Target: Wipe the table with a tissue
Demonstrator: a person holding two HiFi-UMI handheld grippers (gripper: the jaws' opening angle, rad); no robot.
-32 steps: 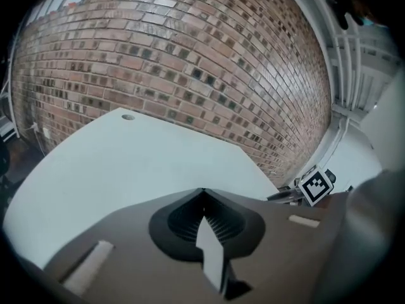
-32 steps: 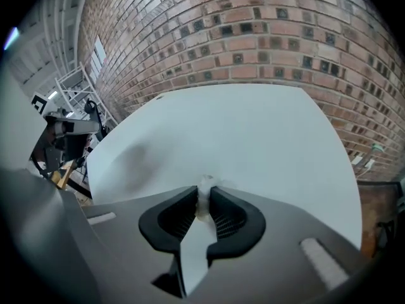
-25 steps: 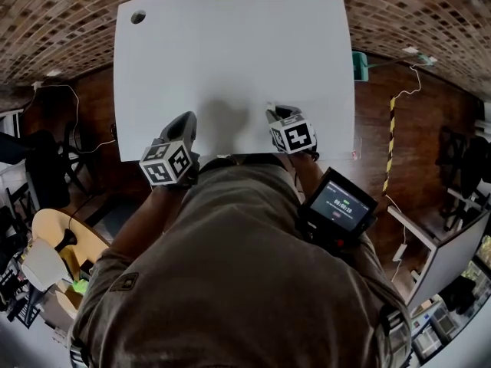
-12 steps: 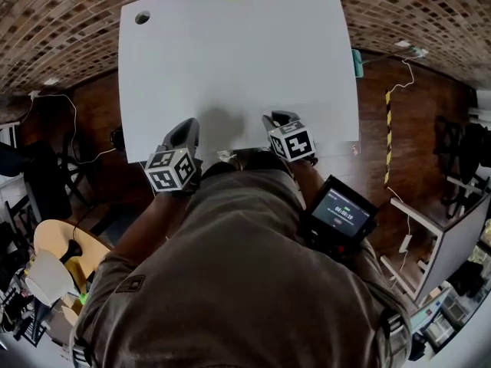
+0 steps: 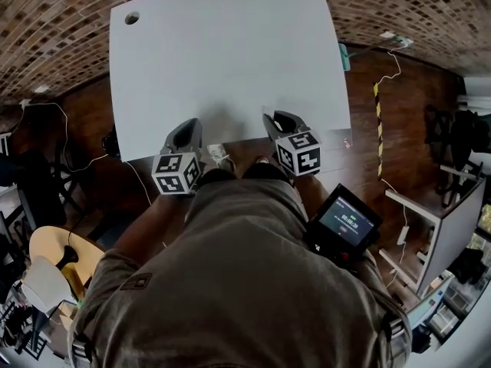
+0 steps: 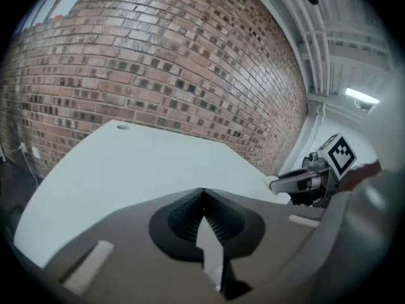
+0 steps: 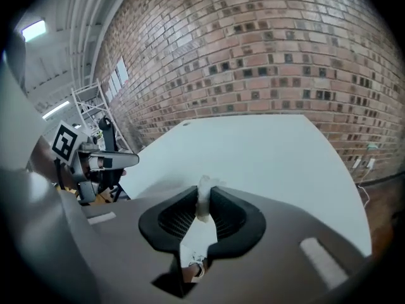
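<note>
A bare white table fills the upper part of the head view. Both grippers hang over its near edge. My right gripper is shut on a small wad of white tissue that pokes out between the jaw tips; in the head view this gripper sits near the table's front right. My left gripper has its jaws closed together with nothing between them, and in the head view it sits at the front edge, left of the right one. Each gripper shows in the other's view.
The table has a round cable hole at its far left corner. A brick wall rises behind the table. Dark wooden floor with cables surrounds it. A round wooden stool stands at the lower left.
Both grippers have drawn back toward the person, from over the table's front strip to its near edge. The right gripper keeps the tissue.
</note>
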